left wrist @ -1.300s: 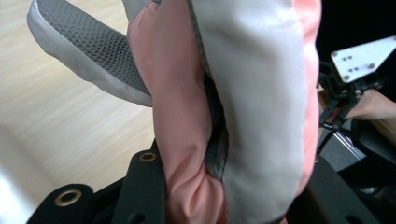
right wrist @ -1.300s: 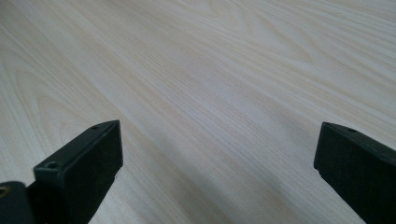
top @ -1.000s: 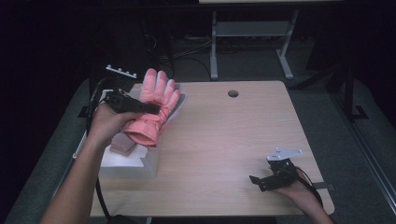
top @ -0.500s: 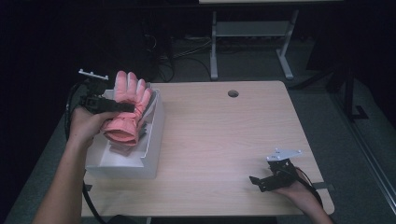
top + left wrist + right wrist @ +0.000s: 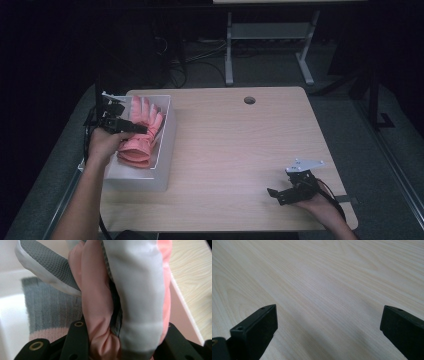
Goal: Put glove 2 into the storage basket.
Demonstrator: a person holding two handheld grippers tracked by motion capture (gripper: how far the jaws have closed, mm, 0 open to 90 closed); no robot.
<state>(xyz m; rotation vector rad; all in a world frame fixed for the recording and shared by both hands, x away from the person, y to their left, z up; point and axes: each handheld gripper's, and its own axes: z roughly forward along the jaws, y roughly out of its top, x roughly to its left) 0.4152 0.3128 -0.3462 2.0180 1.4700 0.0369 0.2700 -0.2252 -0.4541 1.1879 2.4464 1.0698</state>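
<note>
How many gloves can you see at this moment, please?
2, perhaps more hidden. The pink glove is clamped in the left hand-held gripper over the white bin. A second glove's grey knit cuff lies in the bin beneath it, seen from the left gripper view.

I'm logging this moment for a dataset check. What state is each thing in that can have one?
Left gripper: shut on the pink glove, over the bin.
Pink glove: held, hanging into the white bin, fingers pointing away from the person.
White bin: open-topped, upright at the table's left edge; a grey and pink knit item lies inside.
Right gripper: open, holding nothing, low over bare table.
</note>
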